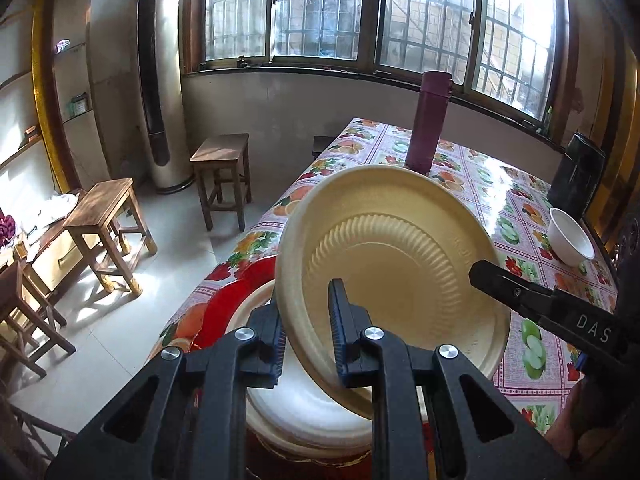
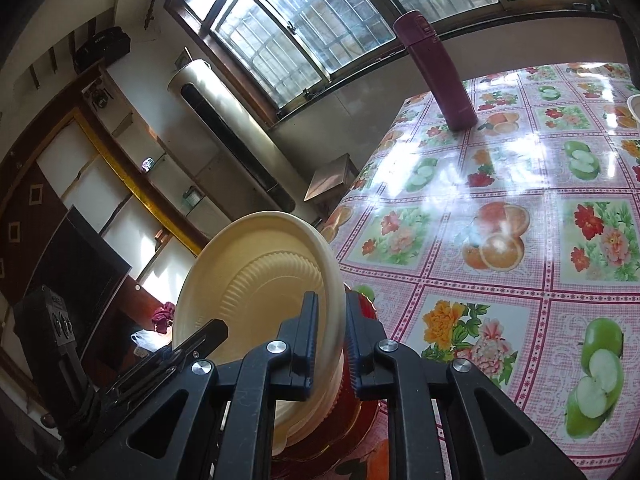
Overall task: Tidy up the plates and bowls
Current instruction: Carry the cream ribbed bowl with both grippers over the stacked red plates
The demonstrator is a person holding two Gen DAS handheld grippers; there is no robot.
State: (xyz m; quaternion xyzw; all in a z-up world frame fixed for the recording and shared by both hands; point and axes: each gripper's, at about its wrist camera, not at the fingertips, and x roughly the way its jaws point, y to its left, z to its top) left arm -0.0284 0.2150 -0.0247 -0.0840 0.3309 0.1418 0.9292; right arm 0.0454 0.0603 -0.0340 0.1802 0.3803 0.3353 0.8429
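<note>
Cream plate held tilted above stacked plates at desk edge; left gripper and right gripper jaws clamp opposite rims. Risk: uneven release could tip it floorward.

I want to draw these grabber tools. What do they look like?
Both are black plastic. The left gripper has two flat fingers with ribbed pads, on angled arms with cut-out holes and round silver bolts. The right gripper looks the same, and its finger carries white letters "DAS" further back. No cables or sleeves show.
</note>
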